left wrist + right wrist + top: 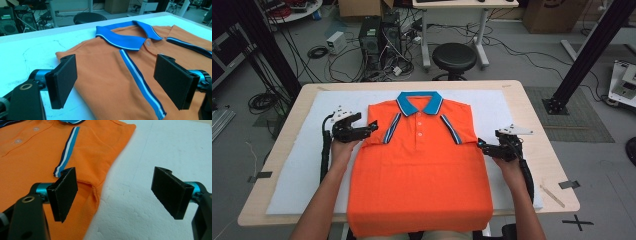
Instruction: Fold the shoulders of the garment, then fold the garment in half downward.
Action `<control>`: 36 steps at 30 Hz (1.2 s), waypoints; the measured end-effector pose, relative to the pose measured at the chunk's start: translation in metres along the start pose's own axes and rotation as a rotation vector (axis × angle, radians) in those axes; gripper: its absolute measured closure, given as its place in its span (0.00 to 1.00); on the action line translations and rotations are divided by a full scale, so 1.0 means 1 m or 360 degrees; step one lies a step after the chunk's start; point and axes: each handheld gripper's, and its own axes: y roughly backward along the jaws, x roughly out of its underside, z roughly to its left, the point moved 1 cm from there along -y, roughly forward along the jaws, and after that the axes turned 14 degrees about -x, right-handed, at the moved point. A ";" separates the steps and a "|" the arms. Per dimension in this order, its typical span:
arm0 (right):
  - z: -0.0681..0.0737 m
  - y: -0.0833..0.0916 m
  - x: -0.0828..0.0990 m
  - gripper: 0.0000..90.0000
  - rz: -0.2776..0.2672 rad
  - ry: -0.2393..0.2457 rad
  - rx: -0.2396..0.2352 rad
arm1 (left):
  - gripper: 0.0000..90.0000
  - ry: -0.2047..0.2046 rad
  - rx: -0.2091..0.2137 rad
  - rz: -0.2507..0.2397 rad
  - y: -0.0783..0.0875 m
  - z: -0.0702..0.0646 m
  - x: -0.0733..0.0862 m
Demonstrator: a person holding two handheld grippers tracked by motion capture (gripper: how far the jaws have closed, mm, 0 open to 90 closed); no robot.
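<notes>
An orange polo shirt (419, 165) with a blue collar (419, 102) lies face up on the white padded sheet (302, 165) that covers the worktop (542, 165), its sleeves already folded inward so the striped cuffs lie on the chest and its hem hanging over the near edge. The left hand-held gripper (368, 126) sits at the shirt's left shoulder edge with its jaws wide apart and nothing between the pads; in the left gripper view (116, 80) the fabric lies flat below them, untouched. The right hand-held gripper (482, 145) rests at the right side fold, its jaws likewise spread and empty, with one pad over the orange cloth and the other over the white sheet in the right gripper view (115, 195). The work looks like a fold in progress, and the risks lie in the next pinch. If a jaw closes on the top layer alone, the tucked sleeve (82, 185) could slide out and undo the fold. Uneven grips at the two sides would likely skew the crease, and dragging rather than lifting could bunch the cloth or pull the overhanging hem further off the edge.
</notes>
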 end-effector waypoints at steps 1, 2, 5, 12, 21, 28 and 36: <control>0.001 0.000 0.000 0.24 0.0002 0.0005 -0.0001 | 0.21 0.0004 0.0003 0.0003 0.001 0.000 0.001; 0.001 0.001 0.000 0.24 0.0001 0.0002 -0.0004 | 0.21 0.0023 0.0017 0.0004 0.002 0.000 0.001; 0.001 0.001 0.002 0.24 0.0008 0.0003 -0.0008 | 0.21 0.0015 0.0016 -0.0005 0.003 -0.001 0.000; 0.001 0.003 0.002 0.24 -0.0002 -0.0008 0.0002 | 0.21 0.0017 0.0018 -0.0003 0.004 0.000 0.001; 0.002 0.001 0.003 0.24 0.0026 -0.0004 -0.0007 | 0.21 0.0037 0.0009 0.0081 0.010 0.003 0.008; 0.004 0.004 0.005 0.30 0.0037 0.0005 0.0008 | 0.21 0.0065 -0.0049 0.0220 0.024 0.004 0.020; 0.007 0.004 0.009 0.48 0.0104 0.0006 -0.0048 | 0.24 0.0086 -0.0084 0.0354 0.041 0.006 0.037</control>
